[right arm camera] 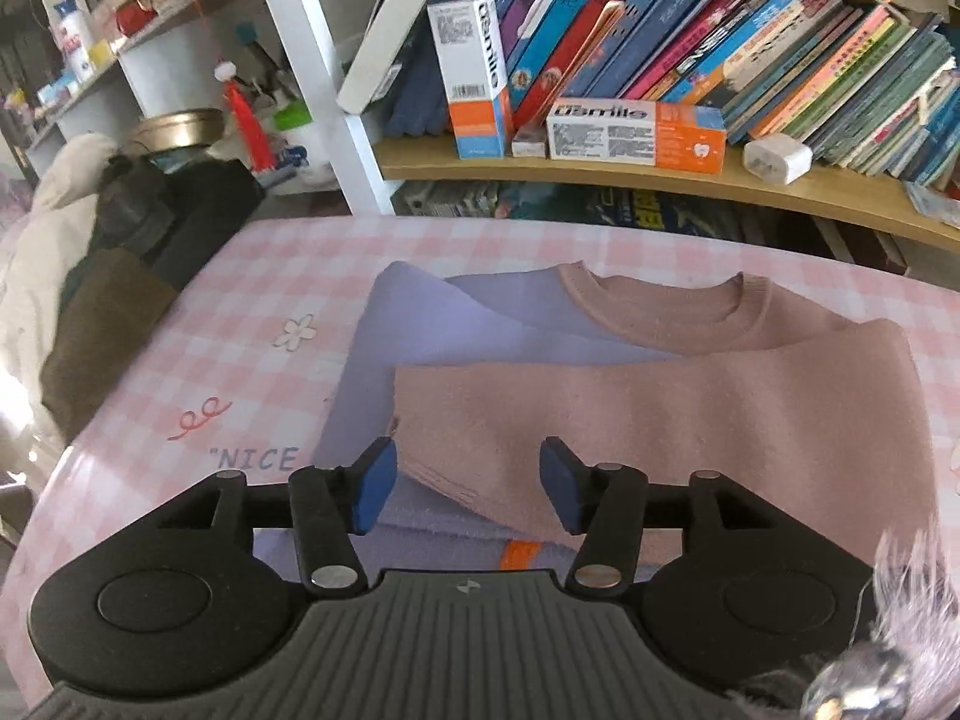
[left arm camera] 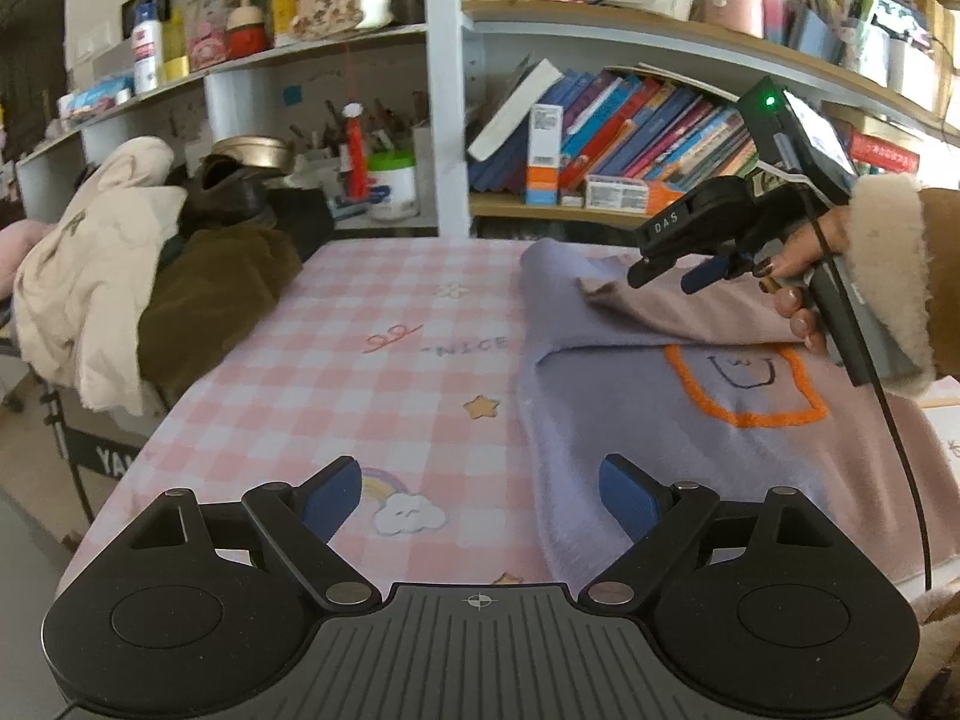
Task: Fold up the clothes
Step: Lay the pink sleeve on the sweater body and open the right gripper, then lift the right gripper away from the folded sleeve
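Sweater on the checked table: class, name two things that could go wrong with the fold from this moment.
1. The pink sleeve lies folded across the sweater, and the open right gripper sits around its cuff edge; drawing back carelessly might drag the sleeve out of place.
2. The open left gripper hovers at the sweater's lilac edge; a shallow pinch there could lift only one layer and wrinkle the fold.

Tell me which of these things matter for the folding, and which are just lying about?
For the job: sweater, its folded pink sleeve, left gripper, right gripper, both open.

Lying about: clothes heap, books, toothpaste boxes, charger, checked tablecloth.
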A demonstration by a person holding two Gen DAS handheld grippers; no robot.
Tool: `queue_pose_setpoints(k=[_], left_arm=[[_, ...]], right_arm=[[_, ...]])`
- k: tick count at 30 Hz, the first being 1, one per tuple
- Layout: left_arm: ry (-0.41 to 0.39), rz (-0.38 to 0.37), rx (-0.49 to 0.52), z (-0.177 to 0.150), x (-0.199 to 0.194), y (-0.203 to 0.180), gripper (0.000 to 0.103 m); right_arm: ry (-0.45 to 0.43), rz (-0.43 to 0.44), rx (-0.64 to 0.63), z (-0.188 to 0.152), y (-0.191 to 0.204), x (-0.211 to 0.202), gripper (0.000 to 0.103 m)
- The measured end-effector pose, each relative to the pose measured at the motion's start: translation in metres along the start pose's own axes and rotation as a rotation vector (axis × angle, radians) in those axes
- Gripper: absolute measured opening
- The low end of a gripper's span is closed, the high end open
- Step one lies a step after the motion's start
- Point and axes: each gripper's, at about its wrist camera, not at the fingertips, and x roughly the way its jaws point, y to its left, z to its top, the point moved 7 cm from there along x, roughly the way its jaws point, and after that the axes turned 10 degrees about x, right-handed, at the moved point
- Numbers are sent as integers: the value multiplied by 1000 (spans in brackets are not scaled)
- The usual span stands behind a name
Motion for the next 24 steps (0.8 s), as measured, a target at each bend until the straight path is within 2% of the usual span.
queue_pose_setpoints(k=[3, 16, 21, 24], left_arm=[[-5, -22, 3, 5, 6, -5, 89], [6, -133, 19, 12, 30, -29, 89], [13, -154, 45, 13, 37, -40, 89], [17, -199, 95, 16, 40, -61, 89]], right_arm=[[-22, -2, 9, -2, -9, -18, 58], [-119, -117, 6, -65, -63, -109, 77], [-140, -217, 41, -106, -89, -140, 80], [-136, -267, 119, -131, -105, -154, 80]])
